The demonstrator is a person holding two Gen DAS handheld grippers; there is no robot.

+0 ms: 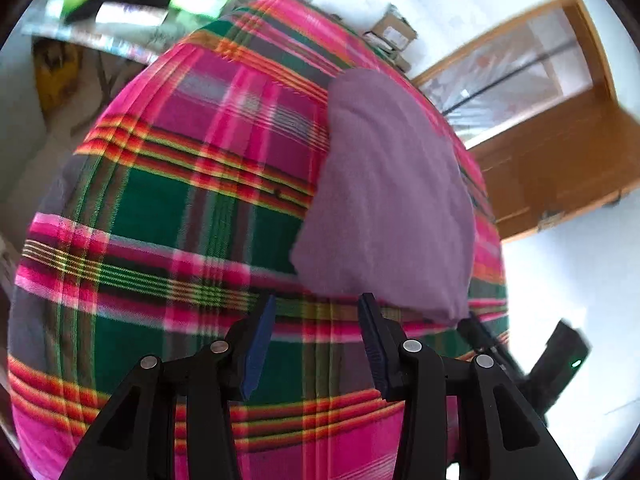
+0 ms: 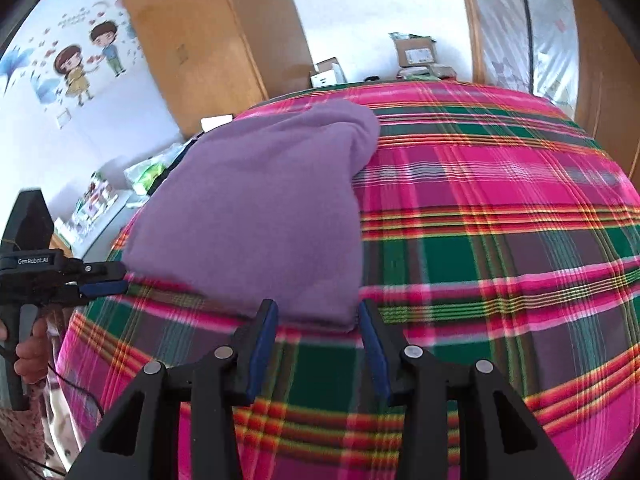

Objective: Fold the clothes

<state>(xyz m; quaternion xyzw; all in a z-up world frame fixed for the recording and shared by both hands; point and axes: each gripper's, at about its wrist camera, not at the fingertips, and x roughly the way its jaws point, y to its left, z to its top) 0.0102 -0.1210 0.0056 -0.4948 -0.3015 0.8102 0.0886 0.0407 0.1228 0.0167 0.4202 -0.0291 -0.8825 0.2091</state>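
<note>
Folded purple garment [image 2: 256,216] lying on a pink and green plaid bedcover [image 2: 500,240], right gripper [image 2: 318,312] just short of its near edge, fingers spread and empty, left gripper [image 1: 316,308] likewise parted, holding nothing, wooden wardrobe [image 2: 208,40] behind.

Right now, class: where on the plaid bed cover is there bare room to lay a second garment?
Free: the wide plaid bed cover right of the purple garment, and the strip before both open grippers. Crowded: the far edge, by the cardboard boxes.
</note>
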